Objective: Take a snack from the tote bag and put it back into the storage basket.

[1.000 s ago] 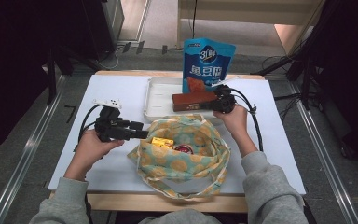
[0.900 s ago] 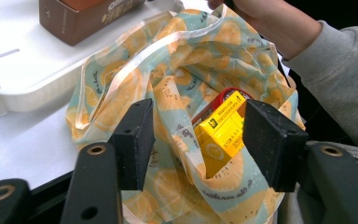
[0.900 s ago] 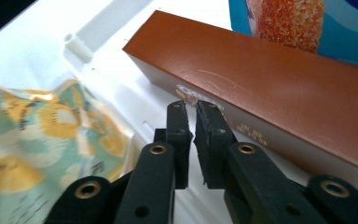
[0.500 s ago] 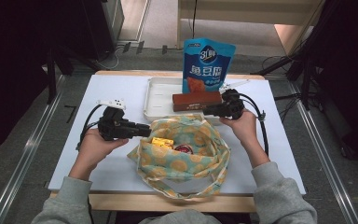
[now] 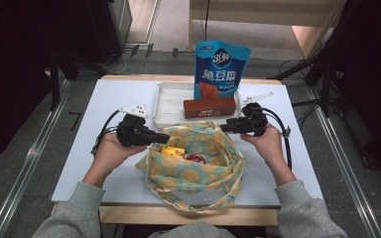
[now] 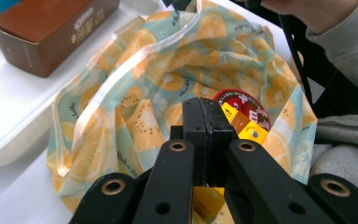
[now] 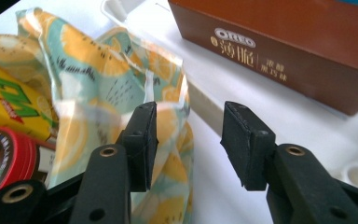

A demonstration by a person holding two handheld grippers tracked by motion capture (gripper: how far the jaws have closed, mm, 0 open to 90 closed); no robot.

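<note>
Left claw (image 5: 162, 137) is clenching shut at the fruit-print bag's (image 5: 198, 168) rim, nothing visibly between its jaws, while right claw (image 7: 189, 140) is standing released, having just been opening beside the bag's far edge.

A white table (image 5: 79, 148) with a light wood edge stands in the middle of the room. The floor (image 5: 39, 148) around it is grey. Shiny metal rails (image 5: 22, 173) run along the floor on both sides of the table. Far behind the table the floor looks lighter, and a pale wooden piece of furniture (image 5: 258, 10) stands there. Black cables (image 5: 297, 64) lie on the floor. Both far sides of the room are very dark.
</note>
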